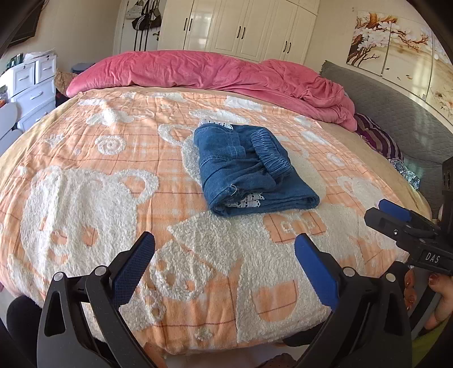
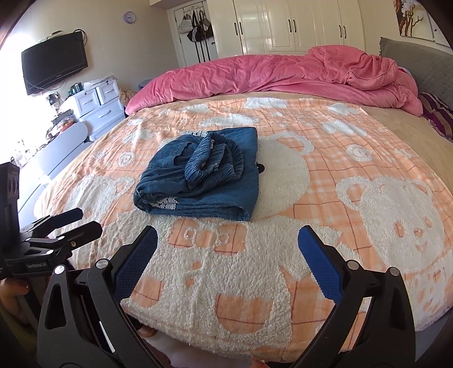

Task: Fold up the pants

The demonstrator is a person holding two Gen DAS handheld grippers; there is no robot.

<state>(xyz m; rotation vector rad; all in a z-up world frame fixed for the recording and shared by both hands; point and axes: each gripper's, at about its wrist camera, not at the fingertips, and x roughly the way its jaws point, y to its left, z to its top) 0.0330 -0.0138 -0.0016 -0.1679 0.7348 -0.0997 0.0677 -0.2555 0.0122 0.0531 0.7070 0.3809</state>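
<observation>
pants (image 1: 249,169): folded up into a chunky denim bundle, sitting out on the bed around the middle of the blanket (image 1: 113,175). Elastic waistband is bunching up on top, and a bit of white lace trim is peeking out of the near edge.

left tongs (image 1: 225,249): hanging over the near edge of the bed, spread wide and released, gripping nothing. Blue pads (image 1: 133,271) are facing each other with just blanket between them. Well short of the pants.

right tongs (image 2: 228,243): same deal, hovering over the near edge, spread apart and empty, pants lying ahead and a little to the left in its own view. In the left view they're poking in from the right side, and there I can't really tell how far apart they are.

hand (image 1: 441,297): someone's fingers with dark red nail polish are wrapping the right handle, bottom right in the left view.

blanket: fuzzy orange and white thing with teddy bears, covering most of the bed.

duvet (image 1: 215,73): pink, lying rumpled along the far side of the bed.

background: white wardrobe (image 1: 246,25) behind the bed, TV (image 2: 53,62) hanging on the wall over white drawers (image 2: 99,104), bags hanging on the door.
</observation>
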